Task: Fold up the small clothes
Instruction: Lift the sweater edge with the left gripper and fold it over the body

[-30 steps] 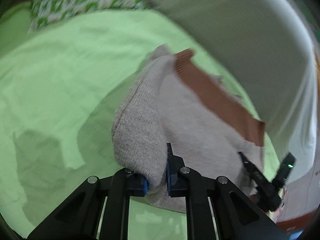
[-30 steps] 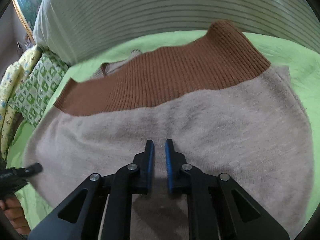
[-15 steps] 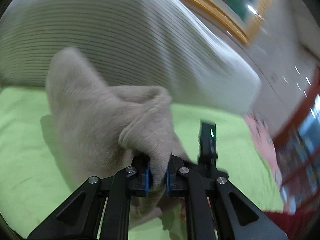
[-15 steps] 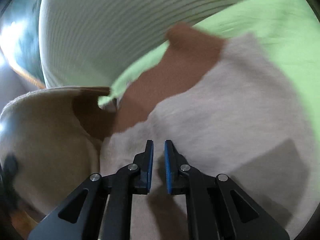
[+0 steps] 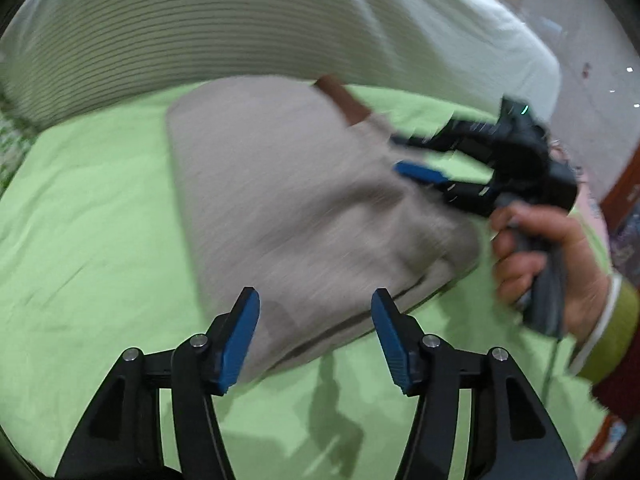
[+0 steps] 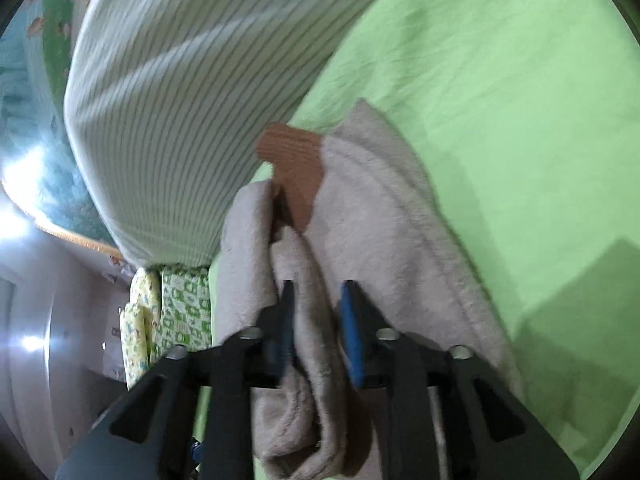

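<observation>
A small grey knit garment [image 5: 304,204] with a brown ribbed band [image 5: 344,98] lies folded over on the green bedsheet [image 5: 88,220]. My left gripper [image 5: 316,336] is open and empty, just in front of the garment's near edge. My right gripper [image 5: 400,156] shows at the garment's right edge, held by a hand [image 5: 536,256], its jaws parted. In the right wrist view the right gripper [image 6: 316,328] has its jaws a little apart with a fold of the grey garment [image 6: 384,216] between them; the brown band [image 6: 296,160] shows beyond.
A large striped white pillow or duvet [image 5: 224,28] lies along the back of the bed, also in the right wrist view [image 6: 180,92]. Patterned green-and-white bedding [image 6: 180,308] sits at the far left. The bed's edge is at the right [image 5: 600,412].
My left gripper has opened and let go of the grey garment, which now lies folded over. My right gripper's jaws have parted slightly and it has tilted.
</observation>
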